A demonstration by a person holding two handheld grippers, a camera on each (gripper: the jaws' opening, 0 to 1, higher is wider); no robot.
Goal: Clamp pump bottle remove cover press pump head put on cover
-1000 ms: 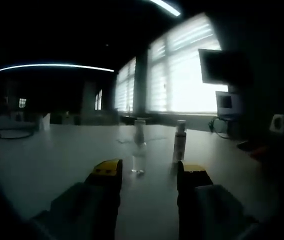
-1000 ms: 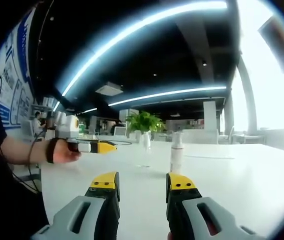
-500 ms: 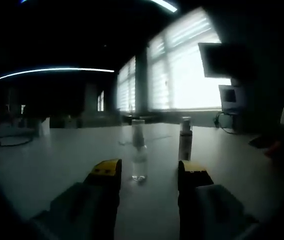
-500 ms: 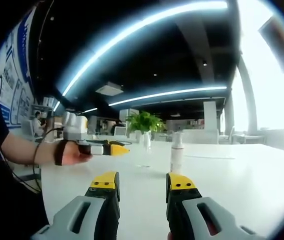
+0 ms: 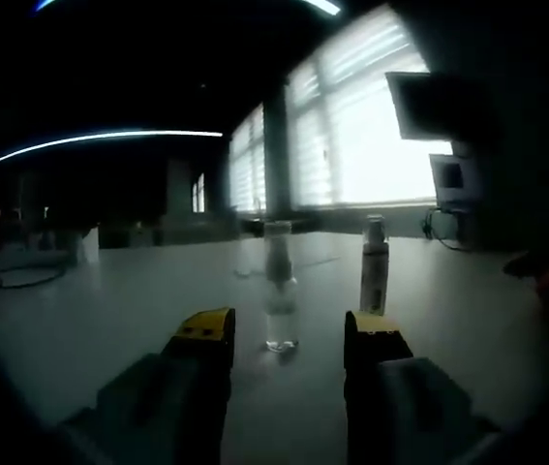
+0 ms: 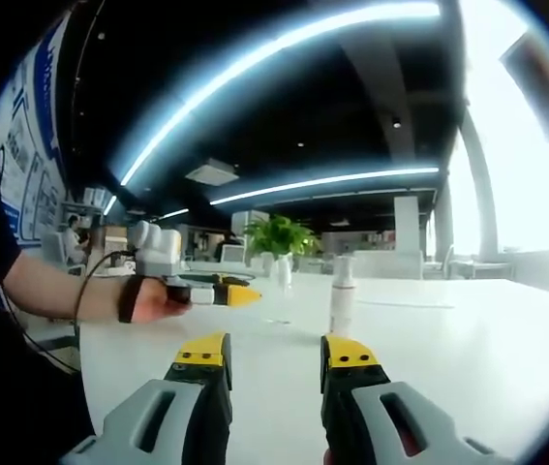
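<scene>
Left tool [image 5: 287, 334] jaws apart, nothing between them, aimed at the clear bottle [image 5: 279, 291] standing upright on the worktop [image 5: 109, 310]. Bottle is just ahead of the jaw tips, not touching. White pump bottle [image 5: 374, 276] stands upright beside it, slightly further out, apart from it.

Right tool [image 6: 274, 358] also apart and empty, held low over the worktop. From that side the white pump bottle [image 6: 341, 295] sits ahead of the jaws, the clear bottle [image 6: 282, 281] behind and left of it. Left tool [image 6: 218, 291] shows here coming in from the left, in the person's hand [image 6: 153, 298].

Handling guess: both bottles look slim, tall, light plastic, so tippy; smooth walls, likely slippery. I'd clamp the body mid-height or lower, square on, moderate squeeze. Cover probably lifts straight off the top; grip it on its sides, keeping the body pinned. Can't tell fill level on the white one.

Clamp step not yet done.
</scene>
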